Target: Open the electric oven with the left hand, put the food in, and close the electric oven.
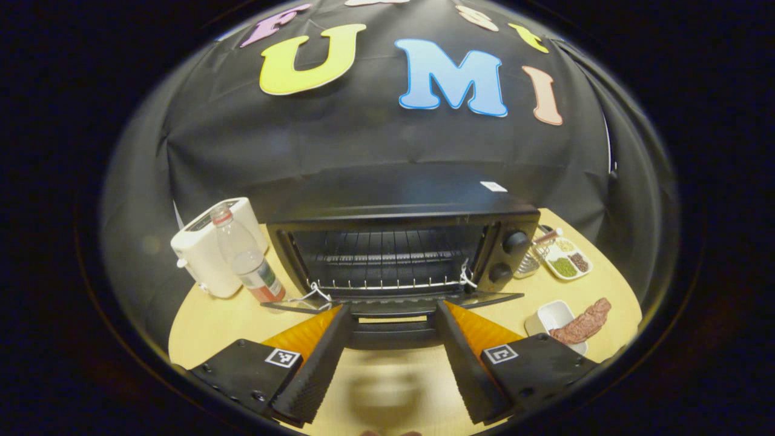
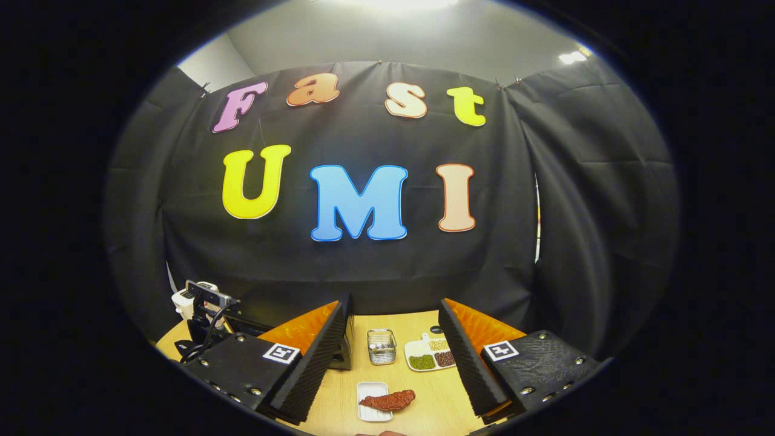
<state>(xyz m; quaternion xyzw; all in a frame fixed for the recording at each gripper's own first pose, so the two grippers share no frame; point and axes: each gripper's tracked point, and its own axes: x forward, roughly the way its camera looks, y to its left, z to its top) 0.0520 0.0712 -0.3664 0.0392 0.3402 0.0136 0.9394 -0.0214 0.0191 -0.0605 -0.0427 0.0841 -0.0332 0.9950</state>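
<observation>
The black electric oven (image 1: 424, 212) stands in the middle of the left gripper view. Its glass door (image 1: 484, 298) is folded down flat, and the wire rack (image 1: 387, 257) inside is bare. My left gripper (image 1: 393, 309) is open, its fingers either side of the door's handle (image 1: 393, 332) without pressing on it. The food, a reddish-brown strip of meat (image 1: 582, 326), lies across a small white dish (image 1: 548, 316) to the right of the oven. In the right gripper view the meat (image 2: 389, 400) lies low between the fingers of my open right gripper (image 2: 395, 303), which hangs well above it.
A white toaster (image 1: 209, 245) and a plastic bottle (image 1: 245, 257) stand left of the oven. To its right are a wire basket (image 2: 381, 346) and a white tray of beans (image 2: 431, 354). The wooden table (image 1: 212, 321) ends at a curved front edge.
</observation>
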